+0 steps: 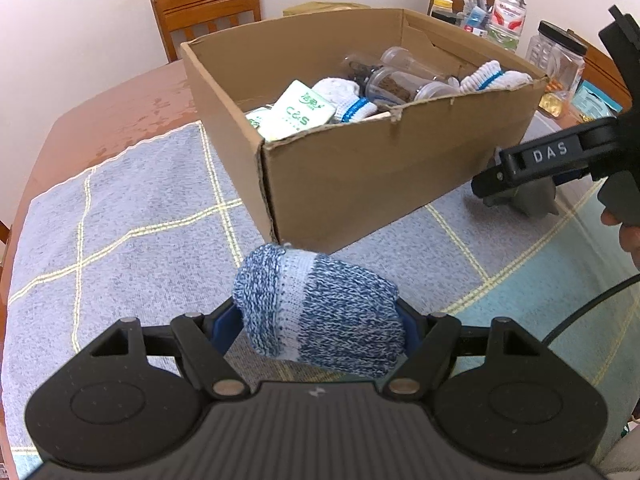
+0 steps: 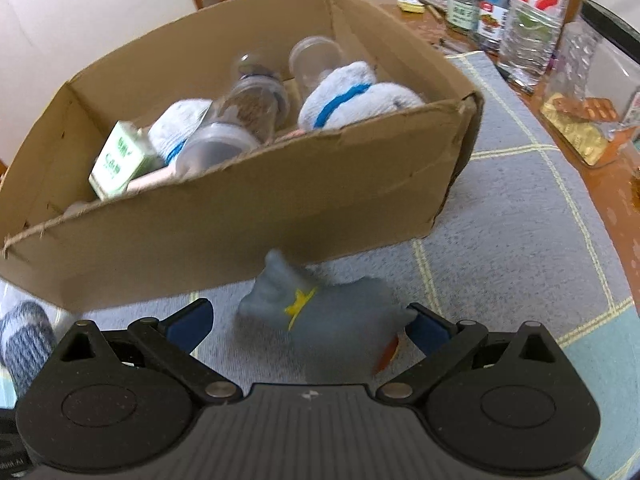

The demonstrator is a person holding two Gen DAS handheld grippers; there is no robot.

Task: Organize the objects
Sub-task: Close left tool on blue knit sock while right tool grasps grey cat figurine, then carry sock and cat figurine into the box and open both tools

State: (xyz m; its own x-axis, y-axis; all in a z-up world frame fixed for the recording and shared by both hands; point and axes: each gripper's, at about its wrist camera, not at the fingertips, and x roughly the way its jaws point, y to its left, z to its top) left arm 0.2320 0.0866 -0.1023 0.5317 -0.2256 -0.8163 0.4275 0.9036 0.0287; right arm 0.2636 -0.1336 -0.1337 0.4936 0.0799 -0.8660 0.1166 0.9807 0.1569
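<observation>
My left gripper (image 1: 318, 322) is shut on a rolled blue-and-white knit sock (image 1: 320, 312), held above the blue checked cloth (image 1: 132, 208) in front of the cardboard box (image 1: 360, 176). The sock also shows in the right wrist view (image 2: 26, 340). My right gripper (image 2: 310, 322) stands open around a grey sock with a yellow mark (image 2: 324, 320) that lies on the cloth by the box's front wall (image 2: 240, 216); in the left wrist view the right gripper (image 1: 516, 192) is over that grey sock (image 1: 536, 200). The box holds white socks (image 1: 348, 96), clear jars (image 1: 392, 84) and a green-and-white pack (image 1: 300, 112).
A wooden table (image 1: 120, 108) carries the cloth. Behind and right of the box stand a water bottle (image 1: 508, 4), a clear canister with a black lid (image 1: 556, 56), small jars and blister packs (image 2: 580, 128). Wooden chairs (image 1: 208, 8) stand at the far side.
</observation>
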